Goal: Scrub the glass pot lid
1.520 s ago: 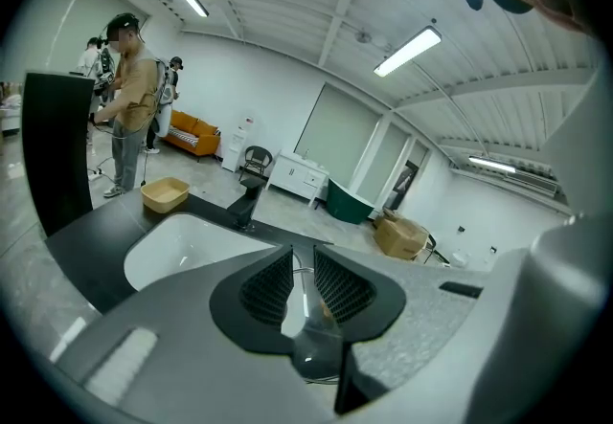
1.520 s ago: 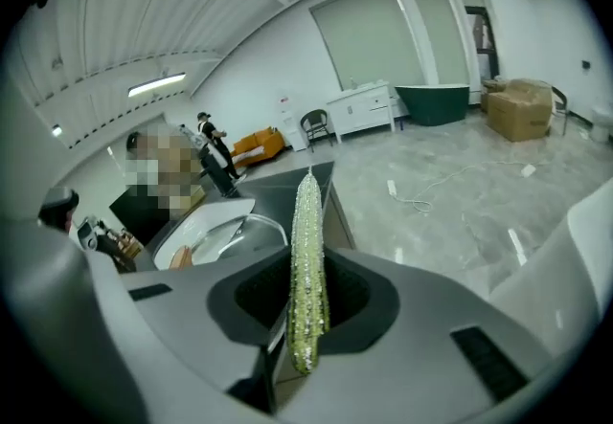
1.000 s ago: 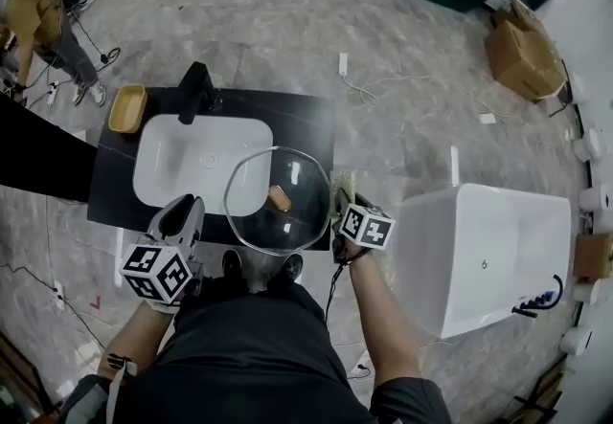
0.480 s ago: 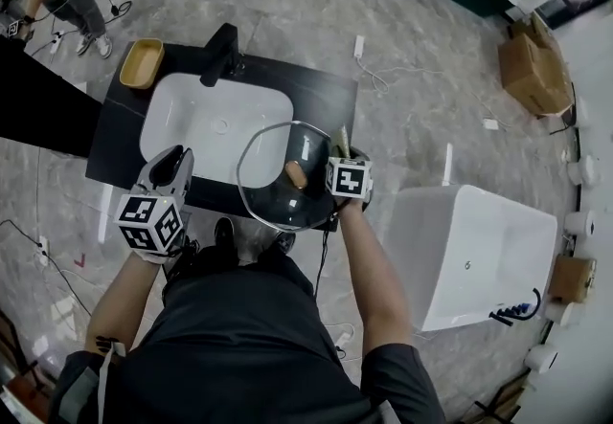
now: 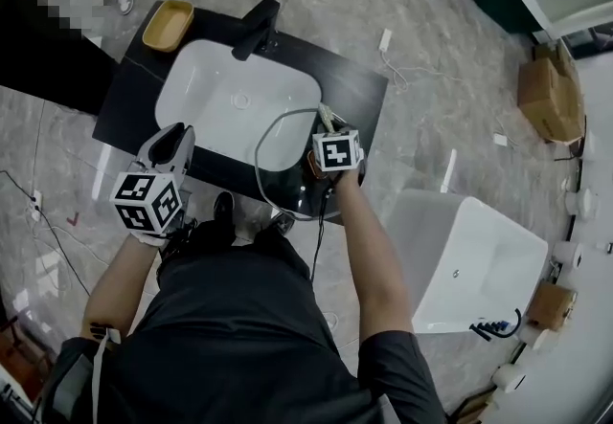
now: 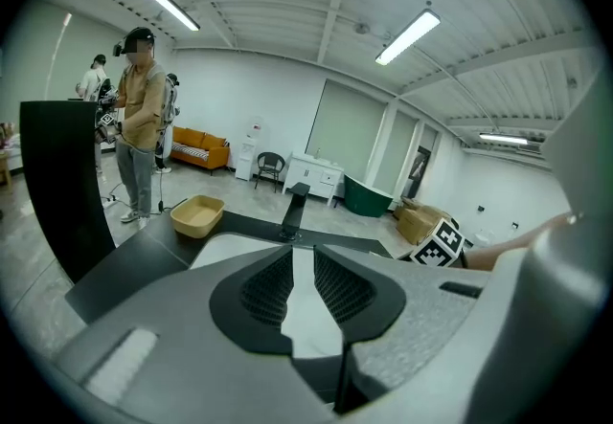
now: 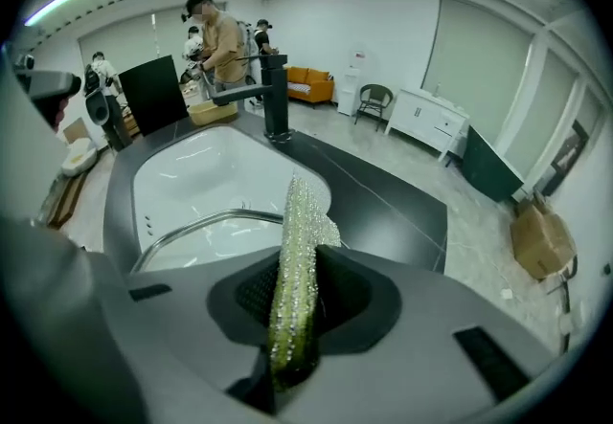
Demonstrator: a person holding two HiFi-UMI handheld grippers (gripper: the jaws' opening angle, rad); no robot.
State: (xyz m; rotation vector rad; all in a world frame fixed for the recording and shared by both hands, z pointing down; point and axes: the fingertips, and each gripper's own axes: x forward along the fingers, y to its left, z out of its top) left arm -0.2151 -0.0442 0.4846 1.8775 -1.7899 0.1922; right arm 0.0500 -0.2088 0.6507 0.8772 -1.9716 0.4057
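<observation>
Head view: over the last second the right gripper (image 5: 324,130) has moved inward from the lid's (image 5: 283,159) right rim, and its marker cube now overlaps most of the knob (image 5: 311,165). The lid's outline has also narrowed, which suggests a steeper tilt. The pad (image 5: 327,114) is probably being brought onto the glass, so scrubbing is likely starting.

The lid sits over the front right corner of the basin (image 5: 220,92), on the counter (image 5: 362,92); what supports it cannot be seen.

Left gripper (image 5: 172,140): held well left of the lid, jaws only slightly parted, nothing between them.

Right gripper view: the jaws are clamped on the pad (image 7: 297,259), which stands on edge and pokes out past the tips. The lid's rim (image 7: 192,224) curves just beyond.

Materials:
- Lid: clear domed glass with a thin metal rim band and a brownish knob.
- Pad: flat, with a glittering silver weave over yellow-green.
- Basin: glossy white, a rounded rectangle.
- Counter and tap (image 5: 257,28): matte black.
</observation>
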